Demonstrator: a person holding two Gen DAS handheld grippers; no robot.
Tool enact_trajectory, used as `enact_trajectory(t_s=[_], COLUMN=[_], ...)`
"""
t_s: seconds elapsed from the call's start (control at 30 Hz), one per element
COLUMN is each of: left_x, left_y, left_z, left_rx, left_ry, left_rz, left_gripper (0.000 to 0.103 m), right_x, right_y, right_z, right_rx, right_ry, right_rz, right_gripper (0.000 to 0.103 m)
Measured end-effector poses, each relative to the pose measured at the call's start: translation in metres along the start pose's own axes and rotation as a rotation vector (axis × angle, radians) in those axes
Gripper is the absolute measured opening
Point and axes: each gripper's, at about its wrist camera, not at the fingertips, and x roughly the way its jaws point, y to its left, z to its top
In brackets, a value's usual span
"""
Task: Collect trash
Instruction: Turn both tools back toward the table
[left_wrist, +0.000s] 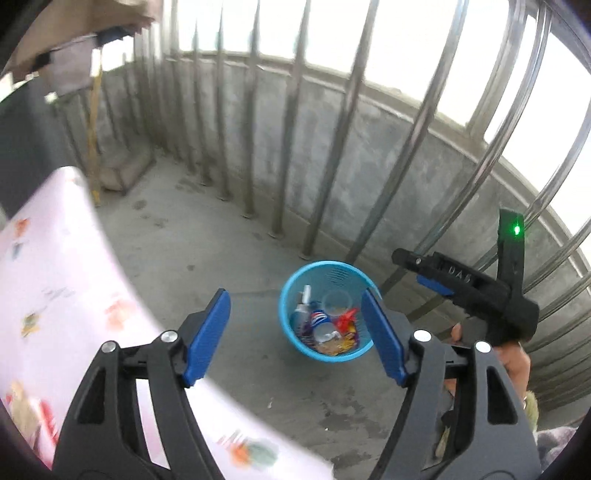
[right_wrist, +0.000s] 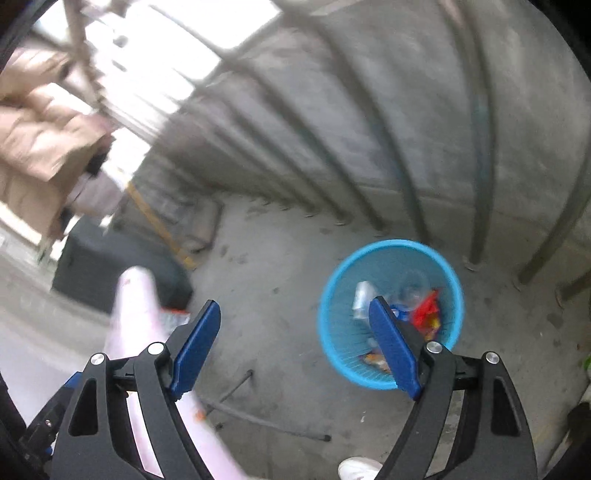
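Seen from the left wrist, the left gripper (left_wrist: 295, 334) stands with its blue pads wide apart and nothing between them. Beyond the gap, on the concrete floor (left_wrist: 207, 236), a blue basket (left_wrist: 291, 321) sits close to the metal railing (left_wrist: 288, 147) and the low grey wall behind it. The basket holds the trash (left_wrist: 327, 326): a clear cup, a small bottle, a can with a red and blue label, and red and yellow wrappers. A pink patterned cloth (left_wrist: 62, 295) covers the lower left of the view. At right, the right gripper (left_wrist: 424, 271) is held in a hand (left_wrist: 513, 363), pointing left above the basket's far edge, with a green light on its body; how wide it stands cannot be told from this side.

Seen from the right wrist, much of the view is blurred. The right gripper (right_wrist: 295, 345) is spread wide and empty. The blue basket (right_wrist: 332, 321) lies partly behind the right-hand pad, with the trash (right_wrist: 424, 310) inside it. The pink cloth (right_wrist: 136, 317) runs along the left behind the left-hand pad. A thin dark rod (right_wrist: 266, 421) lies on the floor (right_wrist: 266, 280) below the pads, and the toe of a white shoe (right_wrist: 358, 469) shows at the bottom edge.
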Motion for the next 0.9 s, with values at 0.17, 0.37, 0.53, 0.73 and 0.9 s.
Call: enact_trajectory(t_s=[0.17,0.37,0.53,0.73,0.9], left_x=[-0.078,-0.137,-0.180,-0.229,-0.262], left_y=[0.042,0.107,0.165,0.205,0.229], left_z=[-0.040,-0.107,-0.169,-0.229,-0.281], left_rx=[-0.045,-0.171,-0.352,-0.451,-0.518], left_ry=[-0.097,-0.131,-0.150,-0.213,-0.249], left_rz=[0.066,0.230,0.311,0.366,0.411], left_gripper=[0.076,0.078,0.078,0.078,0.078], right_x=[-0.014,-0.014,0.010,0.020,0.015], right_y=[0.080,0.160,0.212,0.256,0.289], right_z=[-0.027,-0.084,-0.145,-0.193,-0.225], right_rx=[-0.189,-0.426,-0.622,-0.684,-0.750], right_ry=[0.058,0.174,0.322,0.433,0.460], right_rz=[0.110,0.203,0.154,0.195,0.254], right_gripper=[0.080,0.080,0.080,0.080,0.080])
